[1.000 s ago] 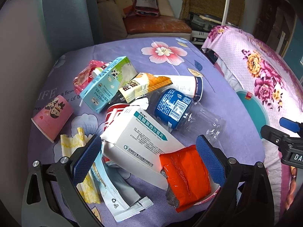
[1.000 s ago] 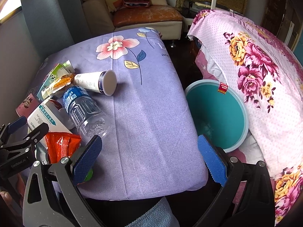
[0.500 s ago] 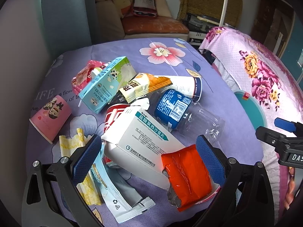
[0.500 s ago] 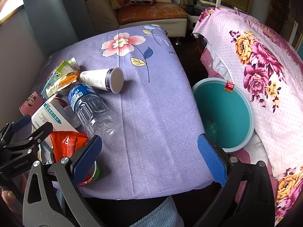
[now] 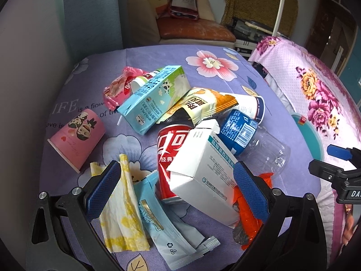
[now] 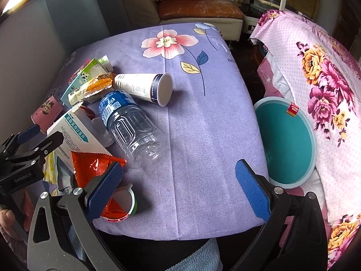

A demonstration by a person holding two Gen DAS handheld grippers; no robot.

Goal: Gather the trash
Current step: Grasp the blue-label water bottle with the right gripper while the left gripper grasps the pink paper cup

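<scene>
Litter lies heaped on the left half of a table under a purple floral cloth (image 6: 203, 140), and both claws hang over its near edge with their blue pads spread wide and nothing between them. The left gripper (image 5: 174, 187) frames the nearest pieces: a crumpled yellow napkin (image 5: 123, 212), a pale blue pouch (image 5: 167, 225), a red soda can (image 5: 169, 149) and a white medicine box (image 5: 203, 169) that leans on the can. Beside the box lies an orange wrapper (image 6: 94, 164), partly over a small round lid (image 6: 123, 203). The right gripper (image 6: 178, 192) hovers above bare cloth, with the teal bin (image 6: 291, 140) on the floor just off the table's right side. The box is probably light and thin-walled, so a pinch across its narrow faces should hold without crushing it; napkin and wrappers are limp and likely slide, better pinched at a raised fold. Farther in, a clear plastic bottle (image 6: 133, 131) on its side looks slick and would roll, so its labelled waist seems the safest spot. Beyond it lie a white paper cup (image 6: 146, 88), a snack packet (image 5: 203, 106), a milk carton (image 5: 155, 99), a pink wrapper (image 5: 117, 88) and a pink paper cup (image 5: 79, 137).
</scene>
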